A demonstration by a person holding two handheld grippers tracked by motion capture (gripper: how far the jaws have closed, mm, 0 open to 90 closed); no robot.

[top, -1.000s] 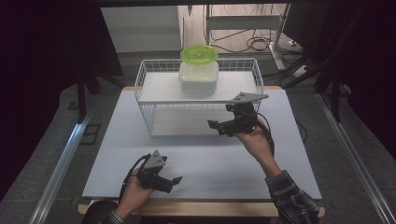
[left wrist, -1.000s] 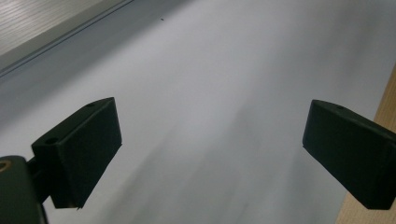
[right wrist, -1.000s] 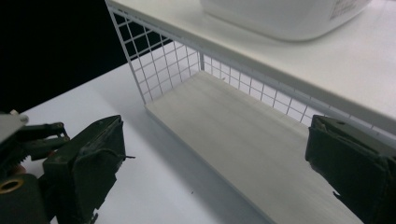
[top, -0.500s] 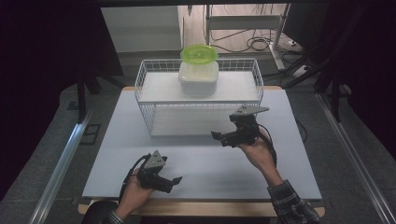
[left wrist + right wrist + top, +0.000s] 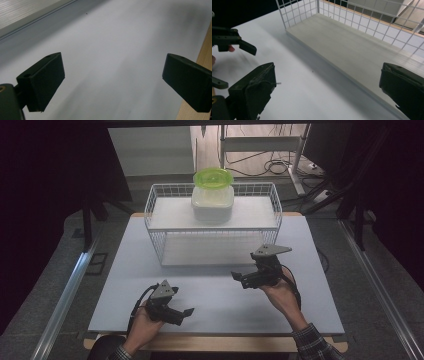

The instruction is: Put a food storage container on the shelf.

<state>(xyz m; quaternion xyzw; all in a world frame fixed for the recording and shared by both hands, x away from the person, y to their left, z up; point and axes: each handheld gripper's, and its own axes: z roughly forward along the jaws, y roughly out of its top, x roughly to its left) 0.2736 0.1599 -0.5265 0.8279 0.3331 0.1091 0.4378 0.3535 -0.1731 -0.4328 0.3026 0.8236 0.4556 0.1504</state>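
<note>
Both tools are empty, jaws spread wide: the right gripper (image 5: 241, 279) hovers just short of the white wire basket (image 5: 155, 222), and the left gripper (image 5: 186, 314) sits low, well back from it.

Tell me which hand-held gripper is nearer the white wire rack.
Right. The right hand-held gripper sits just in front of the white wire rack; the left hand-held gripper rests near the table's front edge.

**Open counter in front of the wire basket**

The wire basket (image 5: 214, 227) blocks the counter's (image 5: 215, 285) far half; its mesh walls bar sideways entry. A lidded container (image 5: 212, 202) tops the basket. In front of the basket, bare surface lies free between both tongs.
</note>
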